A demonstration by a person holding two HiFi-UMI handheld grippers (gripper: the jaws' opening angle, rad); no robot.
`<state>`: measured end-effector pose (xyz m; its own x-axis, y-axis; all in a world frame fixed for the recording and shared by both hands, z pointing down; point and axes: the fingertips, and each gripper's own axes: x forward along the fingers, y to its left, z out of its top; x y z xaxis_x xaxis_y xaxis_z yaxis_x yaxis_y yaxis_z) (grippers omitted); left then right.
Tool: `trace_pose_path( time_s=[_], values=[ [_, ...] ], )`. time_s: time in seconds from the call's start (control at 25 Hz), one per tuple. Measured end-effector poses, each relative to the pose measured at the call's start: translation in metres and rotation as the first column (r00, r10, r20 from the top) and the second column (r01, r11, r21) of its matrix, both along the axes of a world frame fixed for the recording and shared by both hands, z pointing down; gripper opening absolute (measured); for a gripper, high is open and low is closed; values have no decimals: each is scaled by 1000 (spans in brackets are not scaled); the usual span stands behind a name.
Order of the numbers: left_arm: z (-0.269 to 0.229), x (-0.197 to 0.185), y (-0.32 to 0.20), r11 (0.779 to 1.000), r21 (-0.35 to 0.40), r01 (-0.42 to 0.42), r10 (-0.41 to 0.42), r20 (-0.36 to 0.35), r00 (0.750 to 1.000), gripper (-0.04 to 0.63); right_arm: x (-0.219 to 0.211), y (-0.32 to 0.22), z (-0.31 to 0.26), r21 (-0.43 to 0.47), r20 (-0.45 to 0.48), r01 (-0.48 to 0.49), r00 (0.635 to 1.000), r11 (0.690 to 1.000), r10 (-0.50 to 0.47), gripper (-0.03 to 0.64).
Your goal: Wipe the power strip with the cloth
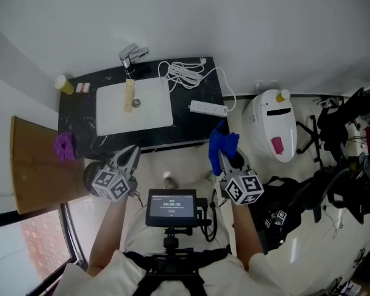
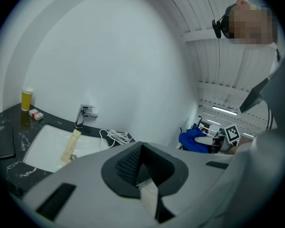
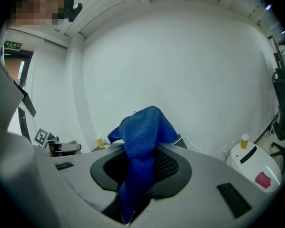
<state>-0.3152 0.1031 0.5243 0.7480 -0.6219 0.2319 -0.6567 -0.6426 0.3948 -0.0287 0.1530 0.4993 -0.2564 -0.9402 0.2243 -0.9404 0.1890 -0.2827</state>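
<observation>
The white power strip point(image 1: 208, 108) lies at the right end of the black marble counter point(image 1: 80, 117), its white cable point(image 1: 184, 73) coiled behind it. My right gripper point(image 1: 221, 159) hovers in front of the counter's right corner, below the strip and apart from it, shut on a blue cloth point(image 1: 222, 142). In the right gripper view the cloth point(image 3: 143, 137) sticks up from between the jaws of the right gripper point(image 3: 137, 175). My left gripper point(image 1: 128, 158) is held off the counter's front edge, in front of the sink, its jaws together with nothing between them point(image 2: 141, 167).
A white sink point(image 1: 154, 106) holds a beige tube point(image 1: 129, 95) below the faucet point(image 1: 132, 55). A yellow bottle point(image 1: 65, 84) stands at the back left, a purple object point(image 1: 65, 145) at the front left beside a wooden board point(image 1: 37, 165). A white bin point(image 1: 276, 123) stands right of the counter.
</observation>
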Motion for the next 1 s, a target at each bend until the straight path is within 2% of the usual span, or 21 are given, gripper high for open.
trace_pose_path(
  time_s=[1.0],
  values=[
    [10, -41, 11, 998, -29, 52, -51, 44, 998, 0, -35, -1, 16, -21, -12, 50, 999, 999, -50, 98]
  ],
)
